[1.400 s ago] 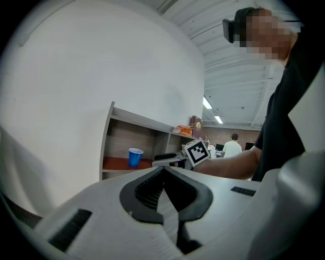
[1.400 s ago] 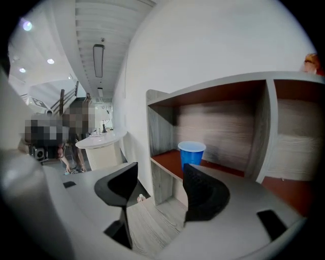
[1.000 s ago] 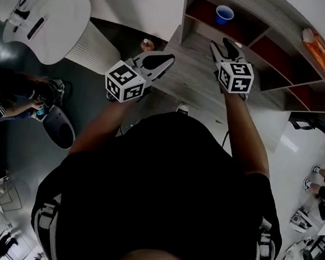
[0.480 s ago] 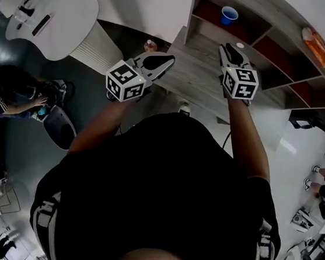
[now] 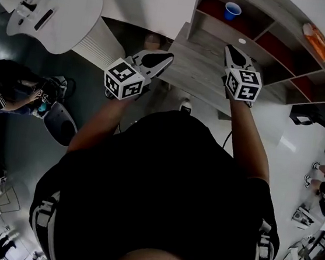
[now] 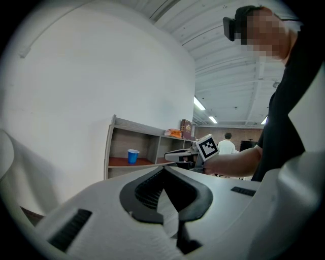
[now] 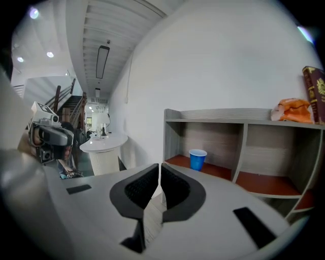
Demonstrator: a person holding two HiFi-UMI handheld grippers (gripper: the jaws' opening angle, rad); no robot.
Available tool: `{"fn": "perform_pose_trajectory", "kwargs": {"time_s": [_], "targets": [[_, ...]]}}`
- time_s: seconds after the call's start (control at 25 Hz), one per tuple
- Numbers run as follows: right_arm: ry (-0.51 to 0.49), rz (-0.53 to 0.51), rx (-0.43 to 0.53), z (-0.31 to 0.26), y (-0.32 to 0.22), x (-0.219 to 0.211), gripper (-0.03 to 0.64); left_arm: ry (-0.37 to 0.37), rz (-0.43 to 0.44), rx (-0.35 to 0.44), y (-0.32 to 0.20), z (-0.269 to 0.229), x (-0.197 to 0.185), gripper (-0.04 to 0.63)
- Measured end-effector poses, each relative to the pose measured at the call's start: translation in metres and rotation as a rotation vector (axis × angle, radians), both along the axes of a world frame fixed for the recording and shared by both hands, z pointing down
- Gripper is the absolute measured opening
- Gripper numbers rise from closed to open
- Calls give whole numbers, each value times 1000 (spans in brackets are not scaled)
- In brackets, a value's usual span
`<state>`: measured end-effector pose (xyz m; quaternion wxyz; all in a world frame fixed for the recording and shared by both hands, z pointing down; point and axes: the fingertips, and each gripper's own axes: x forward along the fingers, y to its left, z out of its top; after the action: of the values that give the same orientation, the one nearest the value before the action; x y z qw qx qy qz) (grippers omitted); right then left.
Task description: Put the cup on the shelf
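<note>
left hand-held gripper (image 6: 163, 167): jaws together, nothing between; over the near edge of the tabletop (image 5: 200, 72)
right hand-held gripper (image 7: 160, 165): jaws just closed to a thin slit, empty; pointing toward the shelf (image 7: 218, 115)
cup place: cup (image 7: 197, 159) upright in the shelf's leftmost compartment, on the reddish board; well apart from both grippers; looks already placed
cup handling: probably light, thin-walled, easy to crush or tip; smooth sides, likely a bit slippery
hold spot: best across the mid wall, gentle squeeze; not on the rim
cup look: small, blue, tapered, mouth up; contents not visible
</note>
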<state>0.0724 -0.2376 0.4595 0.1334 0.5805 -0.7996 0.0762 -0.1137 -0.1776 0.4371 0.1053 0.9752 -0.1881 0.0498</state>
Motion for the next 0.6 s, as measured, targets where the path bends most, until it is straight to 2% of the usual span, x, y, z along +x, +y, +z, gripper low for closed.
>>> {"fn": "perform_pose_trajectory", "kwargs": {"time_s": [0.6], "targets": [[-33,-19,24,-18,43,-4,8,3,-3,-17,34,4,-1,17]]}}
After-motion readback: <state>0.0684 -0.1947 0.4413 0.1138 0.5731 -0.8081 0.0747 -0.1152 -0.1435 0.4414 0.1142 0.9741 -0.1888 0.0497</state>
